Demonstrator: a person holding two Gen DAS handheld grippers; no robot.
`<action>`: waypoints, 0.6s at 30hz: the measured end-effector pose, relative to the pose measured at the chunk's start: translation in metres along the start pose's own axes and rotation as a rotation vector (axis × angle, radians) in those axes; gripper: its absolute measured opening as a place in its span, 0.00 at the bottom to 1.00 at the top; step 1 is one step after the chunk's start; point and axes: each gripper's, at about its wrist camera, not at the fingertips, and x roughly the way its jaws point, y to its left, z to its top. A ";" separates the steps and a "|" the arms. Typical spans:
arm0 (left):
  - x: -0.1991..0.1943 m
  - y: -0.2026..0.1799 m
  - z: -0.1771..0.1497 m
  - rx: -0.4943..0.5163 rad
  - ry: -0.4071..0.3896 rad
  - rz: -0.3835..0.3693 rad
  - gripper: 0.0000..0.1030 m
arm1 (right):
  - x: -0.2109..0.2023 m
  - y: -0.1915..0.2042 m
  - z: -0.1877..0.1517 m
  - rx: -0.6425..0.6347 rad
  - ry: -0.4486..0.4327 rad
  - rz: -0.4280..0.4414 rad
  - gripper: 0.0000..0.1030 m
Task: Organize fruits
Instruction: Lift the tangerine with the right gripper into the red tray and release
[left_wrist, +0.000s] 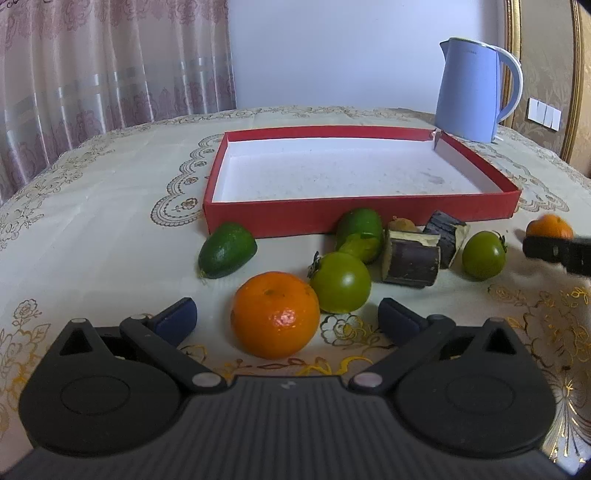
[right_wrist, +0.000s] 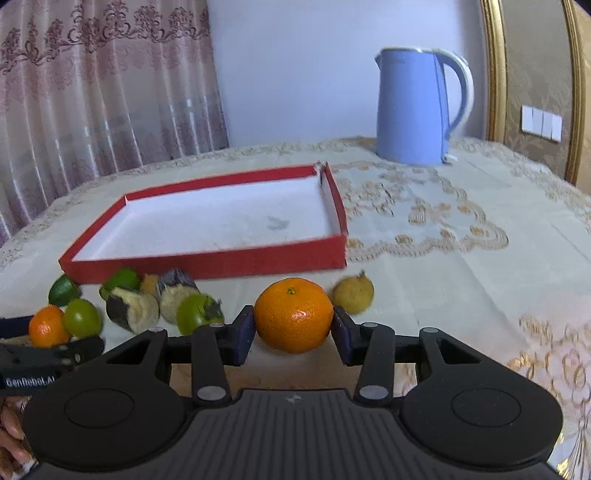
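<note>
A red tray (left_wrist: 354, 216) with a white floor stands on the table; it also shows in the right wrist view (right_wrist: 207, 264). In front of it lie fruits. My left gripper (left_wrist: 286, 317) is open around an orange mandarin (left_wrist: 275, 314), pads apart from it. Behind it are a green tomato (left_wrist: 341, 282), an avocado (left_wrist: 227, 249), a lime (left_wrist: 362, 230), two eggplant pieces (left_wrist: 412, 260) and another green tomato (left_wrist: 483, 254). My right gripper (right_wrist: 293, 332) is shut on a second mandarin (right_wrist: 293, 315); it also shows in the left wrist view (left_wrist: 549, 226).
A blue kettle (right_wrist: 419, 107) stands behind the tray at the back right. A small yellowish fruit (right_wrist: 352, 293) lies right of the held mandarin. The left gripper's body (right_wrist: 48, 356) shows at the lower left of the right wrist view. The embroidered tablecloth (right_wrist: 461, 258) stretches to the right.
</note>
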 end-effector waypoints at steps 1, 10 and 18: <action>0.000 0.000 0.000 0.000 0.000 -0.001 1.00 | 0.001 0.002 0.003 -0.008 -0.010 -0.001 0.42; 0.002 0.001 0.001 -0.005 0.001 -0.011 1.00 | 0.028 0.020 0.048 -0.071 -0.103 0.019 0.42; 0.003 0.001 0.001 -0.007 0.001 -0.015 1.00 | 0.095 0.033 0.078 -0.109 0.002 0.016 0.42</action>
